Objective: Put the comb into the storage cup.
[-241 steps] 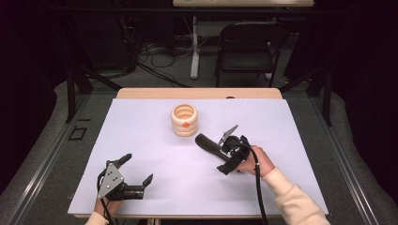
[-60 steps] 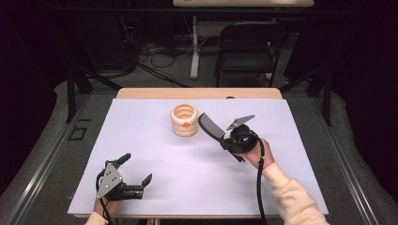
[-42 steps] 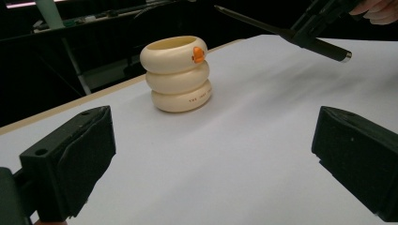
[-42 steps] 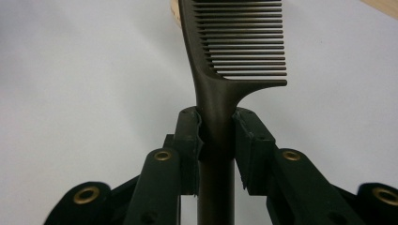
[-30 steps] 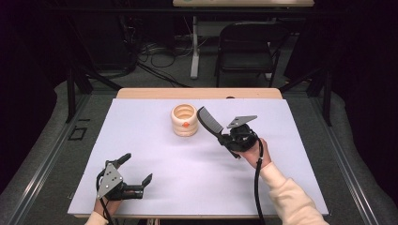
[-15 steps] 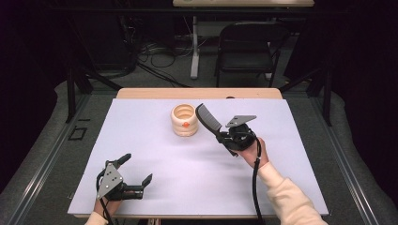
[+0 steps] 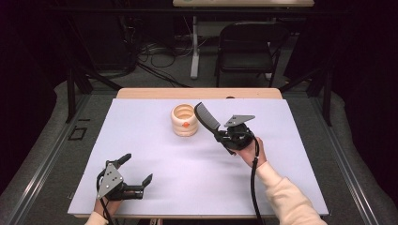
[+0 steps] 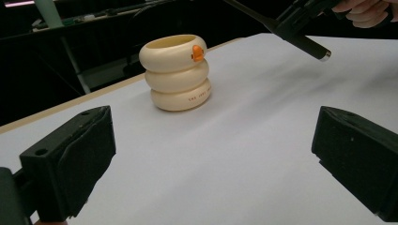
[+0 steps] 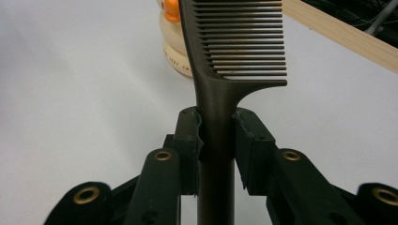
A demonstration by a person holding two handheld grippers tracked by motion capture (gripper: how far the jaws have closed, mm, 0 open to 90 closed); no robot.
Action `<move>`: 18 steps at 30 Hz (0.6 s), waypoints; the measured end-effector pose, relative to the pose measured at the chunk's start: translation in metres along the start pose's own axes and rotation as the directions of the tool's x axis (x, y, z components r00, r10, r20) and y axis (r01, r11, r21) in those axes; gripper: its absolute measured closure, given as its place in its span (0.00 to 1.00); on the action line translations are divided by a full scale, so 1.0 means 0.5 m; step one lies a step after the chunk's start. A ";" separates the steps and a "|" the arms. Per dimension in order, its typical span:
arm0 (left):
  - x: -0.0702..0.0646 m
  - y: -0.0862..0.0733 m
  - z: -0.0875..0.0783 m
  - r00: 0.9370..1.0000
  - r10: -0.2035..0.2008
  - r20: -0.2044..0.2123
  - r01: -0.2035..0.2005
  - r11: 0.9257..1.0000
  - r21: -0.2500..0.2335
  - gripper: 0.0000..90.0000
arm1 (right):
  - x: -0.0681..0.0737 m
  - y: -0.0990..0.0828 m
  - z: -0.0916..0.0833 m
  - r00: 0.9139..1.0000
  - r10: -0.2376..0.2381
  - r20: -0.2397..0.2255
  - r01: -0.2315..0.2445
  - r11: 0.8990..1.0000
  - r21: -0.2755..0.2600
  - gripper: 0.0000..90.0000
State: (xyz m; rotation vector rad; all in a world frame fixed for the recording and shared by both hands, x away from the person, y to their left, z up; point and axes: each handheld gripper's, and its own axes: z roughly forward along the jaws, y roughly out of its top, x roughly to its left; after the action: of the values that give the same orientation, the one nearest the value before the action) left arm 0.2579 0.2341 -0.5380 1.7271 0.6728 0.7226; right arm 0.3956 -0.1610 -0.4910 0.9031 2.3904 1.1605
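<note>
On the table, listed from largest to smallest:

- Table [image 7: 141,140]: covered by a pale sheet, with a strip of bare wood along the far edge. Its near edge is cut off by the bottom of the high view.
- Chair [image 7: 246,42]: dark, on the floor beyond the table. It is dim against the black surround and its legs are hard to make out.
- Right gripper [image 7: 220,136]: raised over the middle-right of the sheet and pointing toward the far left. The jaws are closed narrow and clamp the comb's handle from both sides, as the right gripper view shows [image 9: 216,140]. The hand and a pale sleeve run off the bottom edge of the high view.
- Left gripper [image 7: 137,169]: low at the near left corner, jaws spread wide with nothing between them. The left gripper view shows bare sheet between the two pads [image 8: 213,154]. Most of the hand behind it is cut off.
- Cup [image 7: 184,120]: cream, shaped like three stacked rings with an orange beak. It stands upright on the far middle of the sheet. Small lettering on the lowest ring [image 8: 180,77] is too fine to read.
- Comb [image 7: 206,116]: dark, held by its handle, toothed end up and tilted toward the cup's rim. The right gripper view [image 9: 234,42] cuts off its tip. Whether it touches the cup cannot be told.
</note>
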 end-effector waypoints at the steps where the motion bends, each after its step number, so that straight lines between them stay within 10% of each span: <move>1: 0.000 0.000 0.000 1.000 -0.002 0.001 0.002 1.000 0.001 0.00 | 0.000 0.000 0.000 1.000 0.000 0.002 0.000 1.000 -0.002 0.80; 18: 0.001 0.000 0.001 1.000 -0.001 0.002 0.001 1.000 0.005 0.00 | -0.002 0.006 0.000 1.000 0.004 0.020 -0.003 0.999 -0.040 0.80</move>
State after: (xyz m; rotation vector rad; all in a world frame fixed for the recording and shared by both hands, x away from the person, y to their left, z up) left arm 0.2586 0.2340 -0.5383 1.7319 0.6743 0.7193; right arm 0.3975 -0.1601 -0.4885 0.9022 2.3419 1.1914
